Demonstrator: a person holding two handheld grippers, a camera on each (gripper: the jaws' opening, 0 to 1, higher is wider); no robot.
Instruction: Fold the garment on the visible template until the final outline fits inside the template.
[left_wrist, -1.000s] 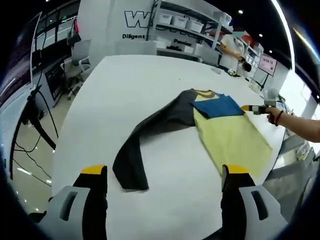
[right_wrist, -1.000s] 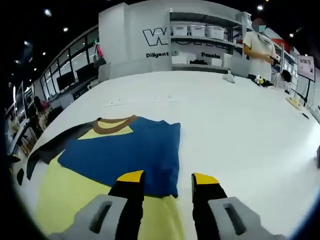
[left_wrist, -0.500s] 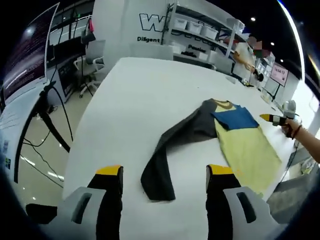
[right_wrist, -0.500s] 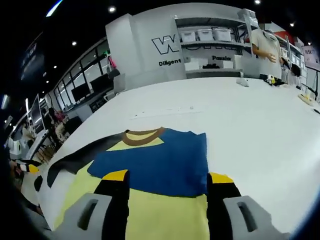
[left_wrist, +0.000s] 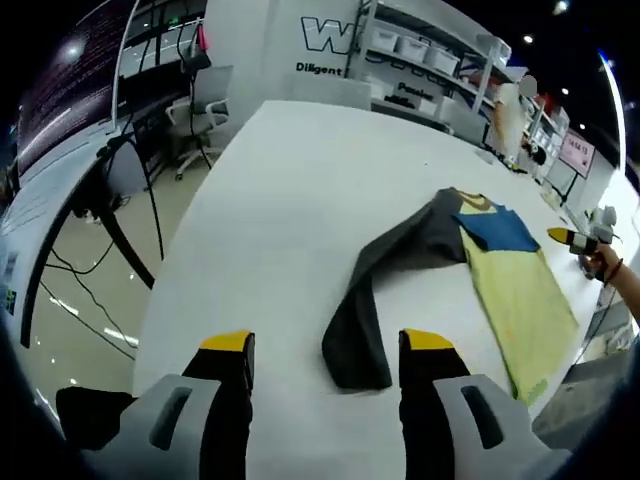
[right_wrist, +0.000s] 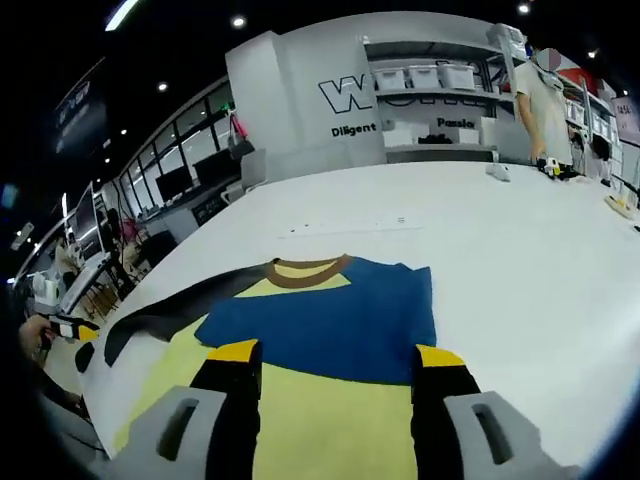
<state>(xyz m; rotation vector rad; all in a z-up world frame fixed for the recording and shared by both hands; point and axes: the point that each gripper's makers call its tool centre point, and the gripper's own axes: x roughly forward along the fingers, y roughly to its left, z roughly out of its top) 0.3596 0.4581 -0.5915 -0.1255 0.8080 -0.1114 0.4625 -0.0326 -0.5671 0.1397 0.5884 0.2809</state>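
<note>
Garment (left_wrist: 500, 270): yellow body, blue sleeve folded across the chest, brown collar; flat on the white desk (left_wrist: 290, 200), centre-right of the left gripper view. Dark grey sleeve (left_wrist: 370, 300) stretched out toward lower centre, its cuff lying between the jaw tips.
Left gripper (left_wrist: 327, 345): bottom of frame, jaws wide apart, holding nothing, above the desk.
Right gripper (right_wrist: 337, 355): bottom of the right gripper view, jaws wide, empty, over the yellow body just below the blue sleeve (right_wrist: 330, 320).
Background, upper frame: shelving (right_wrist: 440, 100), a standing person (right_wrist: 545, 105).
</note>
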